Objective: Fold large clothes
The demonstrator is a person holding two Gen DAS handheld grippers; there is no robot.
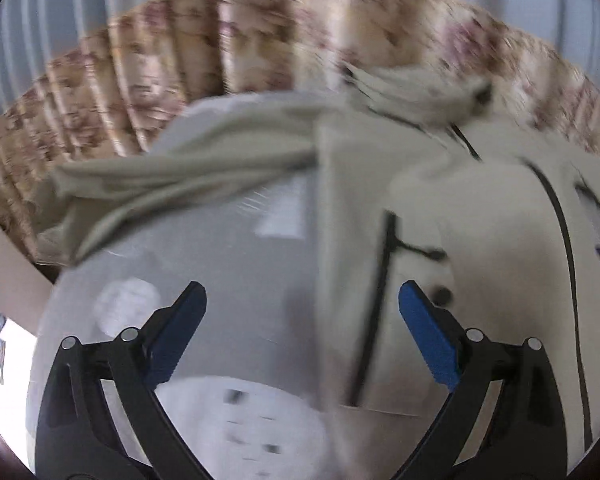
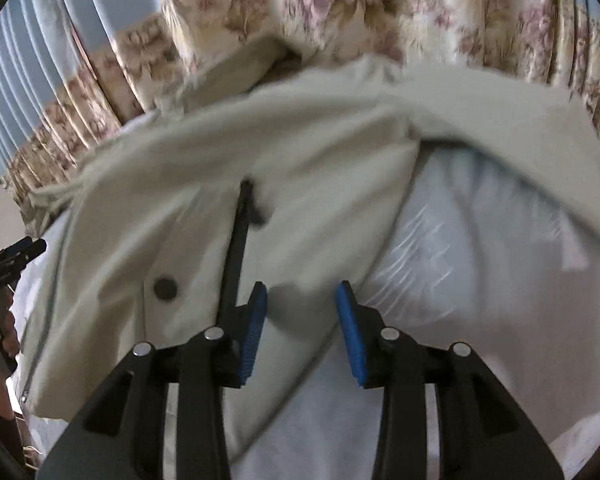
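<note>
**A:** Cream cloth fills the left wrist view: a jacket [image 1: 480, 208] lies spread on a pale sheet [image 1: 240, 280], mostly ahead of the jaws and off to their right side. How do the jaws stand?

**B:** The left gripper [image 1: 302, 300] is spread wide, nothing between its blue pads [image 1: 428, 336]. The right-side pad sits over the jacket front, just beside a dark round button [image 1: 443, 295] and a black zip [image 1: 380, 300]. The left-side pad is over bare sheet.

**A:** And further ahead of the jaws?

**B:** A sleeve [image 1: 172, 176] stretches away to the left, beyond the fingertips. Behind it hangs a flowered curtain [image 1: 140, 60]. All of it is blurred.

**A:** Now the right wrist view.

**B:** The right gripper [image 2: 302, 300] is partly open, and it holds nothing. The jacket [image 2: 260, 152] lies ahead and to the left of the jaws; its edge runs slantwise under the gap between them. The left-side pad [image 2: 254, 332] is over the cloth, close by the black zip [image 2: 236, 248] and the button [image 2: 165, 288]. The right-side pad is over the sheet [image 2: 480, 280].

**A:** Anything beyond?

**B:** The other sleeve [image 2: 520, 132] crosses ahead of the jaws toward the right, with the curtain [image 2: 380, 12] behind. At the far left edge the other gripper [image 2: 14, 258] shows, too small to tell how it stands.
</note>
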